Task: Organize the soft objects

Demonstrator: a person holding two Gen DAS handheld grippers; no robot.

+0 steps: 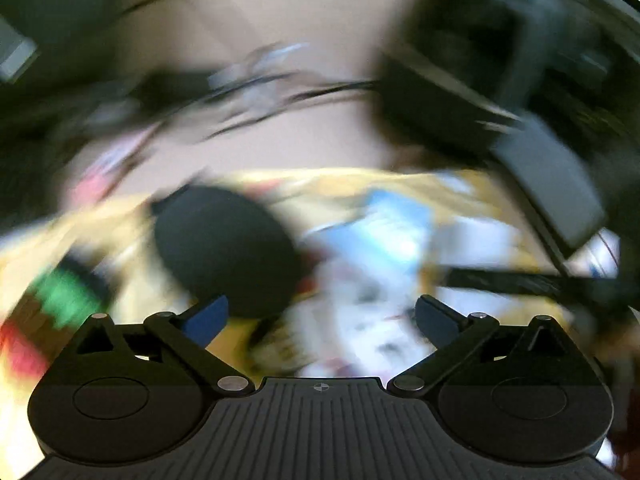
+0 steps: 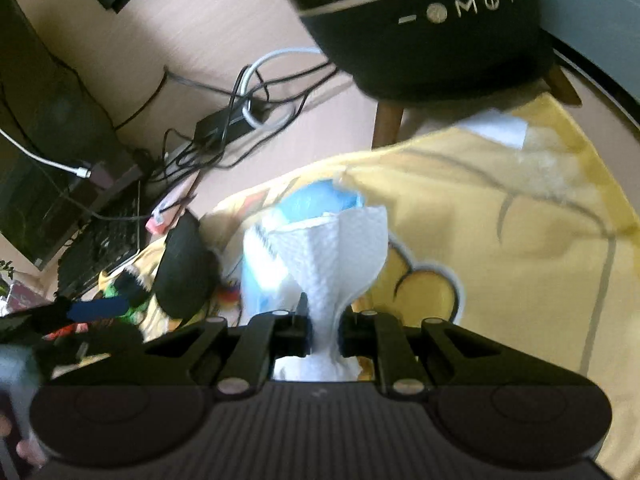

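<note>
My right gripper (image 2: pixel 324 334) is shut on a white paper tissue (image 2: pixel 340 256), which fans out upward from between the fingers. Behind it lies a blue and white tissue pack (image 2: pixel 308 204) on a yellow cartoon cloth (image 2: pixel 500 240). A round black soft object (image 2: pixel 184 264) sits at the cloth's left edge. The left wrist view is heavily blurred; there my left gripper (image 1: pixel 320 320) hangs open above the cloth (image 1: pixel 320 184), with the black object (image 1: pixel 224 248) just beyond its left pad and the blue pack (image 1: pixel 388 228) ahead.
A black speaker (image 2: pixel 432 28) on wooden legs (image 2: pixel 386 124) stands behind the cloth. Tangled cables and a power adapter (image 2: pixel 228 124) lie on the beige floor, and a keyboard (image 2: pixel 100 248) lies at the left. Green and red items (image 1: pixel 64 304) rest on the cloth's left side.
</note>
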